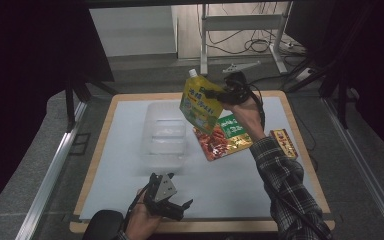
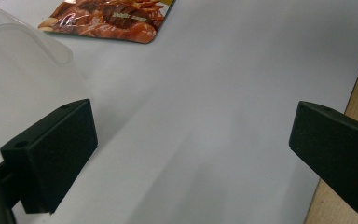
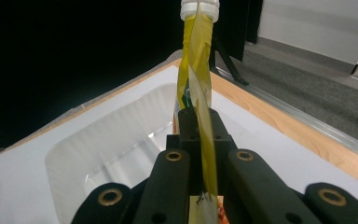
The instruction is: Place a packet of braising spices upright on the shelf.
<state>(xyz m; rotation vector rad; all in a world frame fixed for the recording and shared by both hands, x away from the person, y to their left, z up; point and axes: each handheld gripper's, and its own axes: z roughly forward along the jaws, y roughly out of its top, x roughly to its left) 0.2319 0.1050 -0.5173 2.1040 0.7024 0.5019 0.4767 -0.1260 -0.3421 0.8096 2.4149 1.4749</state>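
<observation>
Grey floor (image 1: 145, 70), white wall (image 1: 130, 30) (dim room)

Both grippers are black: the left gripper (image 1: 180, 206) carries a grey three-cornered plate with screw holes and blocky matte pads (image 2: 51, 154), the right gripper (image 3: 200, 126) shows brass-ringed pivots, and the right arm wears a dark plaid sleeve (image 1: 285, 185).

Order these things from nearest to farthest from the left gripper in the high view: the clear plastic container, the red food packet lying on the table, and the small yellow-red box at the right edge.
From the left gripper, at the table's near edge:
1. Clear plastic container, just beyond it, mid-table.
2. Red food packet, farther, to the right.
3. Small yellow-red box, farthest, near the right edge.
</observation>
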